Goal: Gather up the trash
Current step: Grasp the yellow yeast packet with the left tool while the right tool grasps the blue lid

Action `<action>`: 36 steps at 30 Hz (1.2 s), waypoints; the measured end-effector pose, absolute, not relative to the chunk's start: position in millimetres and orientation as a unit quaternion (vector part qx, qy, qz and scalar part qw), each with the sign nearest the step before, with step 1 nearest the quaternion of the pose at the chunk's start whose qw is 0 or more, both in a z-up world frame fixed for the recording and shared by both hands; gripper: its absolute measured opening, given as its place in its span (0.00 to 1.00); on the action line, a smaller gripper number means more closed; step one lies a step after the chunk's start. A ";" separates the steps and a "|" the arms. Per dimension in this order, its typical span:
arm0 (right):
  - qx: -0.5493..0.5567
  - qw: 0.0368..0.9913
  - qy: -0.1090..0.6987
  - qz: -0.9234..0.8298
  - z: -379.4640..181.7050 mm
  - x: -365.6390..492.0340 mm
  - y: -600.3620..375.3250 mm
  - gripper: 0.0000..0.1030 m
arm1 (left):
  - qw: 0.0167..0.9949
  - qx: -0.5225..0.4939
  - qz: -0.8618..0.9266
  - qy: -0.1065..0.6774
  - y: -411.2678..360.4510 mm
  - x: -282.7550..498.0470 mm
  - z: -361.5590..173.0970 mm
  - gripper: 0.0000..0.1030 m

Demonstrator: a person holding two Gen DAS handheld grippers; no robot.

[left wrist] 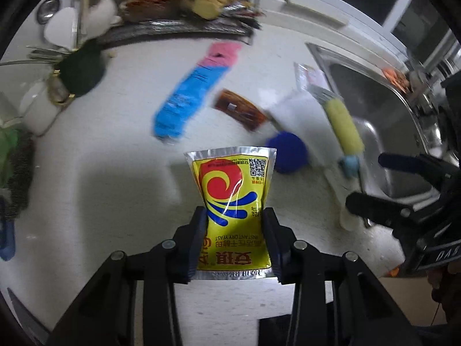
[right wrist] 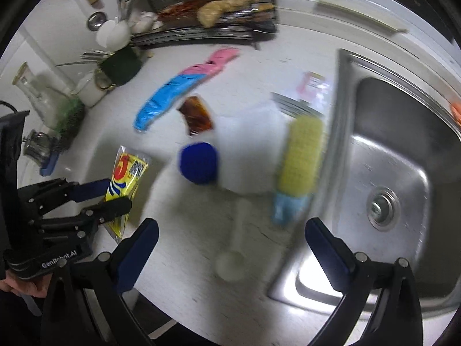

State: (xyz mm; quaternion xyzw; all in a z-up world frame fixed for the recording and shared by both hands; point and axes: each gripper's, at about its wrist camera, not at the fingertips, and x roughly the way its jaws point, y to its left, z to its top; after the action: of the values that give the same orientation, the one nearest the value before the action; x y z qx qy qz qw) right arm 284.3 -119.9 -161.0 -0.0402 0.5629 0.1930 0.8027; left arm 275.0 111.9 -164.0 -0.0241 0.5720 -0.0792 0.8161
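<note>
My left gripper (left wrist: 234, 216) is shut on a yellow instant dry yeast packet (left wrist: 232, 201) and holds it above the white counter; it also shows in the right wrist view (right wrist: 126, 178), pinched in the left gripper (right wrist: 118, 193). My right gripper (right wrist: 230, 230) is open and empty near the counter's front edge, beside the sink; it shows at the right of the left wrist view (left wrist: 366, 181). On the counter lie a blue and pink wrapper (left wrist: 193, 92), a brown wrapper (left wrist: 242, 109) and a clear wrapper (left wrist: 309, 76).
A steel sink (right wrist: 383, 173) lies to the right. A yellow scrub brush (right wrist: 302, 158), a blue ball (right wrist: 198, 163) and a white cloth (right wrist: 247, 144) lie on the counter. A dish rack (right wrist: 201, 8), a utensil holder (right wrist: 121, 63) and jars stand at the back left.
</note>
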 end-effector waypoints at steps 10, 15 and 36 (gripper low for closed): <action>-0.048 0.748 0.607 0.263 -199.4 301.7 -63.3 0.76 | 0.815 -0.026 -0.025 0.579 148.4 297.4 -173.2 0.36; -0.068 0.751 0.610 0.243 -205.7 316.4 -51.1 0.76 | 0.813 -0.030 -0.020 0.581 148.8 307.4 -177.6 0.36; -0.124 0.769 0.584 0.229 -214.4 320.3 -10.1 0.44 | 0.814 -0.024 -0.027 0.580 143.9 303.9 -174.2 0.36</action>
State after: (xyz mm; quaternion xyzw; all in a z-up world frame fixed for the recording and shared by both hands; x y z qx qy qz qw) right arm 320.3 -10.1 -214.4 -0.1240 0.5837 0.2294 0.7689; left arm 303.9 143.9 -174.2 -0.0238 0.5795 -0.0269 0.8142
